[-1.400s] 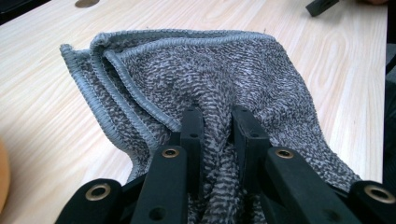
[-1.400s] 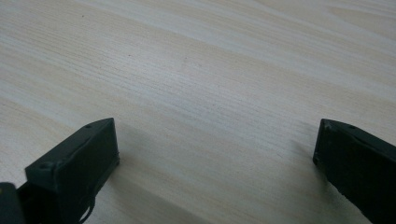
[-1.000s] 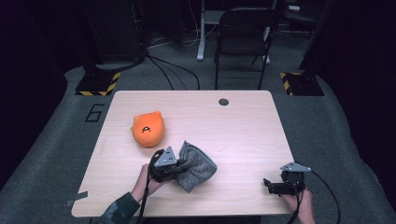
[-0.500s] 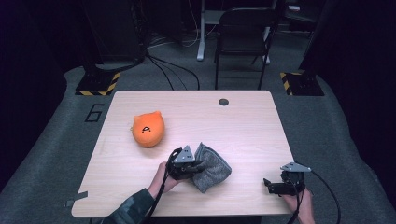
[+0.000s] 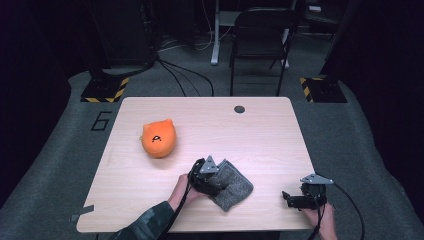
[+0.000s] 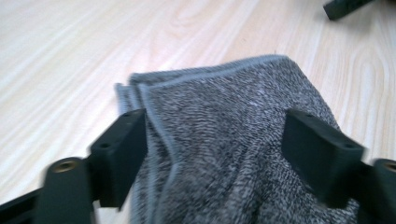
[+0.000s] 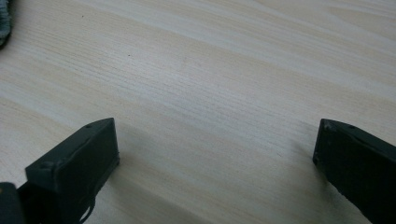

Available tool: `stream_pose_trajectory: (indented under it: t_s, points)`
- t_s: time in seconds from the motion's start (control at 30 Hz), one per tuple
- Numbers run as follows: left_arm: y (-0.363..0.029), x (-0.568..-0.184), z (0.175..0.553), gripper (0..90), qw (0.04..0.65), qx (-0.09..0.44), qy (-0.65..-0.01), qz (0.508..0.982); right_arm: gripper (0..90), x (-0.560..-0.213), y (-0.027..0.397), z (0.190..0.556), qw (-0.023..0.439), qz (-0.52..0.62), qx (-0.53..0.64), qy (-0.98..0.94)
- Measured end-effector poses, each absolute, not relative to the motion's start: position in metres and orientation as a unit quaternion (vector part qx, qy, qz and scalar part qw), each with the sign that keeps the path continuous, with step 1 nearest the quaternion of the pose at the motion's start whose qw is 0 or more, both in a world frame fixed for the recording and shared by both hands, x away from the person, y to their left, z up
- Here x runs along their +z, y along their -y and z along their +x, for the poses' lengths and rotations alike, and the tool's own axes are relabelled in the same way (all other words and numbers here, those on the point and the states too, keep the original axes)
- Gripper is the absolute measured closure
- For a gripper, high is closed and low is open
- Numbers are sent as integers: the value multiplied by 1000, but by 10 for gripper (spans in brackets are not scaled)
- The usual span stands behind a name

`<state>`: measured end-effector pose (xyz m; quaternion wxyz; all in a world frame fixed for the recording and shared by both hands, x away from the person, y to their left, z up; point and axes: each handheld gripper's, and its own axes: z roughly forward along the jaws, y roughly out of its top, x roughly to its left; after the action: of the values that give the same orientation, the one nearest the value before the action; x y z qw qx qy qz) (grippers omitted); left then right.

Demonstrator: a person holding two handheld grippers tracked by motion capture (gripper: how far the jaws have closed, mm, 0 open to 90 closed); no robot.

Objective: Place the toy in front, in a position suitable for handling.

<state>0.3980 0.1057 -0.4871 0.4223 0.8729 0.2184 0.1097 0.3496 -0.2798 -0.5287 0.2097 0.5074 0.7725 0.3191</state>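
Left gripper (image 6: 215, 154) jaws just been opening, now standing wide astride the folded grey knit towel (image 6: 233, 149), soft, lying on pale woodgrain table (image 5: 260, 130). Right gripper (image 7: 215, 163) resting open, well right of towel. Round orange plush (image 5: 158, 138) sitting farther off.

Black two-fingered left gripper (image 5: 216, 184), grey three-cornered top plates, trailing black cables, green patterned sleeve (image 5: 150, 224)

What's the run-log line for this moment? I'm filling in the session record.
left gripper: jaws just opened, astride folded grey towel, not pressing | right gripper: open, nothing between | orange plush: apart
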Motion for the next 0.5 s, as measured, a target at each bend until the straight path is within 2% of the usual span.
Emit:
stream_pose_trajectory:
  t_s: [0.07,0.23,0.33,0.5]
  points:
    - [-114,-482,396,149,429,115,-223,868,0,-529,280,350,210,507,319,-773]
    - [-133,-475,386,120,439,118,-231,860,0,-529,280,350,211,508,318,-772]
    - [-155,-473,377,26,446,125,-243,852,0,-528,280,350,206,509,312,-775]
    - [-178,-475,369,1,445,132,-253,849,0,-528,280,351,205,508,311,-777]
